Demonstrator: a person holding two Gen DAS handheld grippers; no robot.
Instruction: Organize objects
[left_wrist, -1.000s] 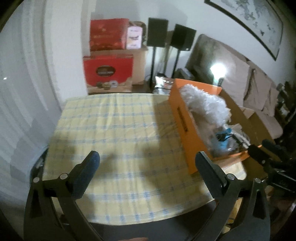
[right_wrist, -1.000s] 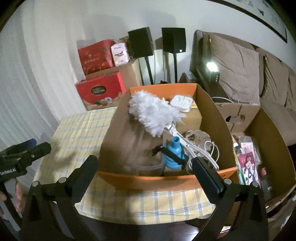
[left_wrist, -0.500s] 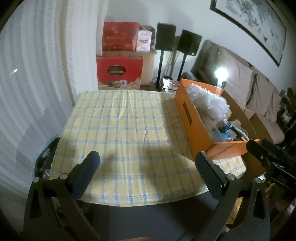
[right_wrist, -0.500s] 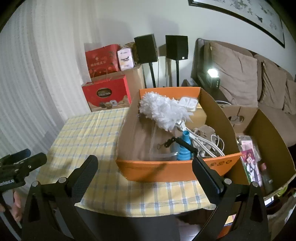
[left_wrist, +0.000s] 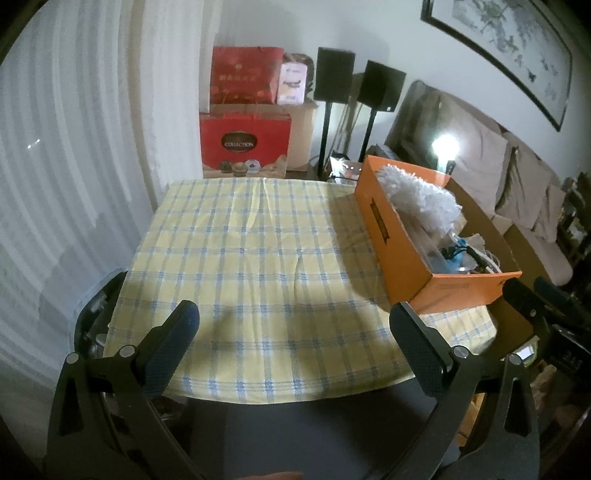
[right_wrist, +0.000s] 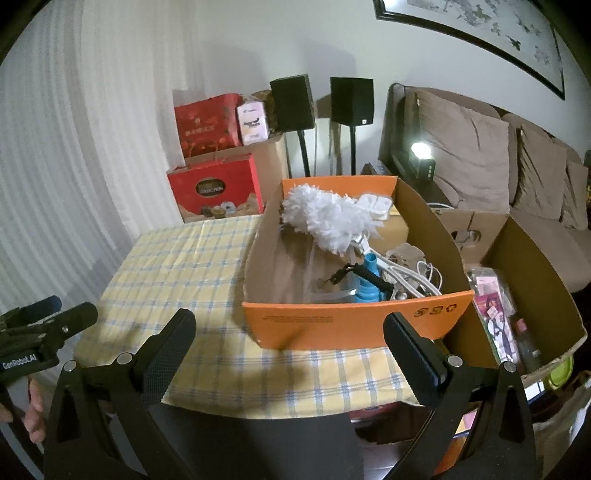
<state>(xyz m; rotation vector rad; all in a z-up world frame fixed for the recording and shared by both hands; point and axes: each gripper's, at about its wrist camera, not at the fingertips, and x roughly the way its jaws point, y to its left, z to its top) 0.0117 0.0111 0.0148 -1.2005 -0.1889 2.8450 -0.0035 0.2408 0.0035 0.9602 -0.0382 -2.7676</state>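
- Left wrist view: the left gripper (left_wrist: 293, 325) hangs over the near edge of the tabletop (left_wrist: 258, 258), jaws spread wide and holding nothing.
- The orange box (left_wrist: 402, 243) stands along the right edge of the tabletop, its near end close to the near right corner. A white duster (left_wrist: 421, 194) pokes above its rim.
- Open room: the checked cloth from the left edge to the box is bare, giving wide space to set things down.
- Right wrist view: the right gripper (right_wrist: 288, 328) hovers off the near edge, facing the box's near wall, jaws spread and empty.
- Inside the orange box lie the white duster, a blue item (right_wrist: 369, 284) with a black strap, white cables (right_wrist: 413, 273) and a white case (right_wrist: 375, 203) at the far end.
- A brown carton (right_wrist: 532, 266) stands just beside the tabletop on the right, lower down.
- Risk, judged: the cables are tangled with the duster handle and the blue item; lifting one may drag the others out.
- Risk, judged: the box sits near the right edge; a sideways push could tip it toward the carton.
- The left gripper shows at the left border, well apart from the box.
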